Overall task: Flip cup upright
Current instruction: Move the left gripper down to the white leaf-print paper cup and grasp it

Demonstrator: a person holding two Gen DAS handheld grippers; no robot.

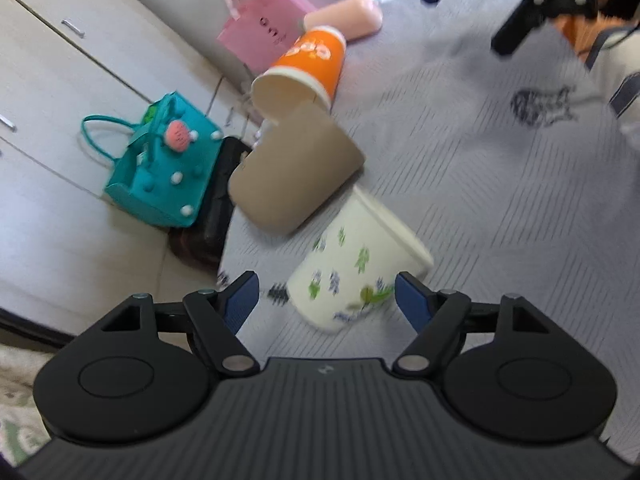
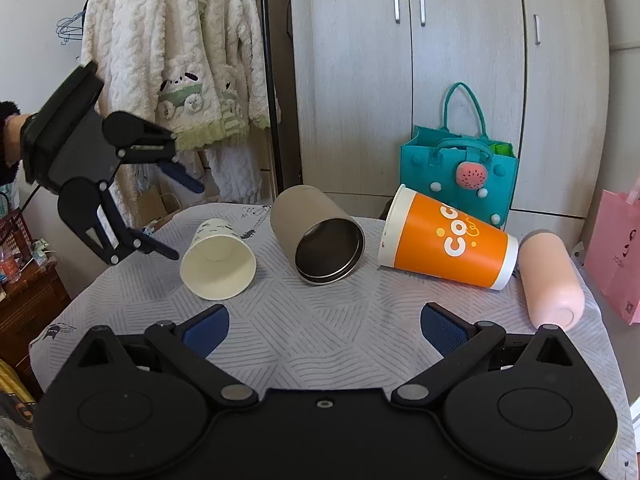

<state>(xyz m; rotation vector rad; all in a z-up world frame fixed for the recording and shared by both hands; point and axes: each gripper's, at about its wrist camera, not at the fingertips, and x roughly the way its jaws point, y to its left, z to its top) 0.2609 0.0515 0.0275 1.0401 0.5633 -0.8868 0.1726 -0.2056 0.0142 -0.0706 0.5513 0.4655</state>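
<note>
Several cups lie on their sides on a grey patterned tablecloth (image 2: 320,332). A white paper cup with a floral print (image 1: 352,276) (image 2: 218,258) lies at the left. A beige metal cup (image 1: 296,176) (image 2: 318,240) lies in the middle. An orange paper cup (image 1: 308,64) (image 2: 448,240) lies to its right, and a pink bottle (image 2: 554,278) (image 1: 344,18) at the far right. My left gripper (image 1: 326,300) (image 2: 182,220) is open, its jaws on either side of the white cup's base, a little short of it. My right gripper (image 2: 324,328) is open and empty near the table's front.
A teal felt bag (image 2: 460,172) (image 1: 160,172) and a pink bag (image 2: 616,256) (image 1: 260,32) stand behind the table against white cupboards (image 2: 440,80). Fleece clothes (image 2: 180,60) hang at the back left. A wooden cabinet (image 2: 24,308) stands left of the table.
</note>
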